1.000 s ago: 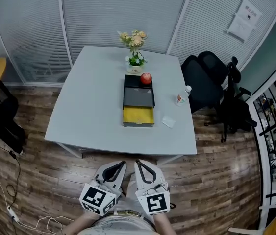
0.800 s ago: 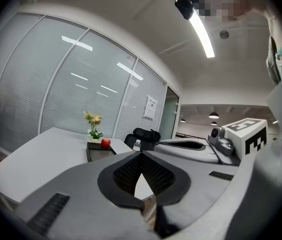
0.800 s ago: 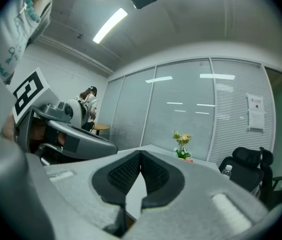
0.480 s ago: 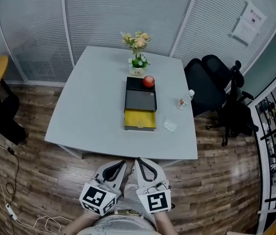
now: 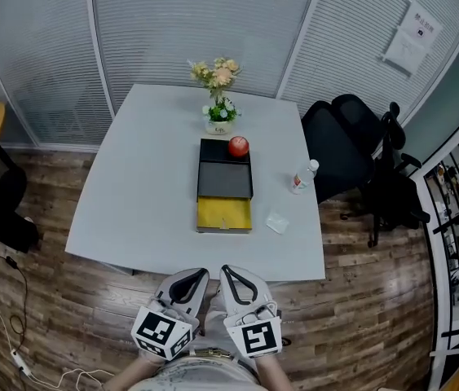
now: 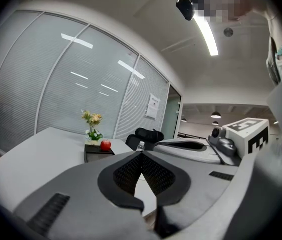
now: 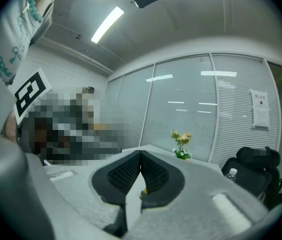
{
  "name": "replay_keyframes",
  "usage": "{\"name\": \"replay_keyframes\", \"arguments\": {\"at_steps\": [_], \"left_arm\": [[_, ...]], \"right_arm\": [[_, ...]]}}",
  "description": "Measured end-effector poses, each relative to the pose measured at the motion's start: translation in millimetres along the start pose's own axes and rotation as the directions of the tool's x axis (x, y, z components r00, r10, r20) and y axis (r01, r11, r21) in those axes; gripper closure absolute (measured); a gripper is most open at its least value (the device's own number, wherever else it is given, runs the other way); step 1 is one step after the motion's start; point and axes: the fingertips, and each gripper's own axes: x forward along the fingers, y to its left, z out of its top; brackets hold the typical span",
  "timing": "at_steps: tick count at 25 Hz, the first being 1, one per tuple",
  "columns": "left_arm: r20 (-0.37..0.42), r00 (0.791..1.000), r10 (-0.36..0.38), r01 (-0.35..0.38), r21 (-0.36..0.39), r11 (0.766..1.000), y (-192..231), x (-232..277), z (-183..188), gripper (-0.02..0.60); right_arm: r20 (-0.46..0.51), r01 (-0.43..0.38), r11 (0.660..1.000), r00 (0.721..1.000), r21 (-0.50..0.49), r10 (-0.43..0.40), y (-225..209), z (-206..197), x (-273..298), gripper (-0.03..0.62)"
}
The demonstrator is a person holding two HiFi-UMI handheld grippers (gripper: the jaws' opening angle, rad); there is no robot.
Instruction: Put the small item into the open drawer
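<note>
A black drawer box lies mid-table with its yellow drawer pulled open toward me. On the box's far end rests a red apple. To the right of the drawer, a small white item sits on the table. My left gripper and right gripper hang side by side over the floor, short of the table's near edge. Both are shut with nothing held, and both point level at the table.
The white table also carries a flower pot behind the box and a water bottle at its right edge. A black office chair stands right of the table. Cables trail over the wooden floor at left.
The table's near edge has come closer to both grippers, which stay shut and side by side. The objects on the table have not moved.
</note>
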Motion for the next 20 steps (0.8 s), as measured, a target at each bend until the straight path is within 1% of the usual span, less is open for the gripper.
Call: {"name": "replay_keyframes", "arguments": {"at_steps": [6, 13, 20], "left_arm": [[-0.005, 1.000, -0.001, 0.001, 0.014, 1.000, 20, 51, 20, 0.584], [0.013, 0.999, 0.038, -0.038, 0.004, 0.999, 44, 94, 41, 0.584], [0.013, 0.998, 0.058, -0.058, -0.002, 0.998, 57, 131, 50, 0.584]], "right_arm": [[0.002, -0.022, 1.000, 1.000, -0.005, 0.022, -40, 3, 36, 0.591], [0.020, -0.067, 0.998, 0.998, -0.015, 0.067, -77, 11, 73, 0.591], [0.033, -0.102, 0.995, 0.994, -0.013, 0.102, -107, 10, 95, 0.591]]}}
